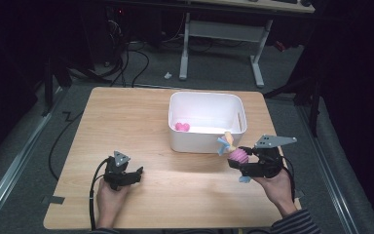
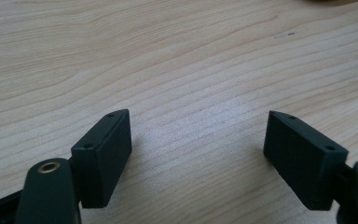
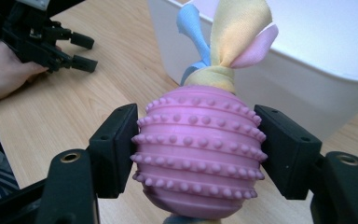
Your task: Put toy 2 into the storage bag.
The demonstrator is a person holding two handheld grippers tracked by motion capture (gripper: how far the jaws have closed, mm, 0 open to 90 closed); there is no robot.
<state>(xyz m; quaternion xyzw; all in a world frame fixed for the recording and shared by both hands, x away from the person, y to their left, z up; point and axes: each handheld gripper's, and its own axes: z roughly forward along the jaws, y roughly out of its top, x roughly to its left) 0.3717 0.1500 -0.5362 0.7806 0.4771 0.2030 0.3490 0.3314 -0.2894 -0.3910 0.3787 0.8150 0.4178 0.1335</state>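
A pink studded rubber ball (image 3: 198,149) with knotted blue, yellow and pink cloth strips (image 3: 235,32) is clamped in my right gripper (image 3: 196,149), both pads pressing its sides. In the high view the right gripper (image 1: 241,160) holds this ball toy (image 1: 238,156) above the table, just in front of the white bin (image 1: 204,141). A second pink toy (image 1: 182,126) lies inside the bin at its left. My left gripper (image 1: 137,173) rests low at the table's front left, jaws open; in the left gripper view the left gripper (image 2: 198,149) has bare wood between its pads.
The wooden table (image 1: 141,117) has bare room to the left of the bin. In the right gripper view the bin's white wall (image 3: 307,88) stands close behind the toy. Cables and a desk frame (image 1: 258,63) lie on the floor beyond the table's far edge.
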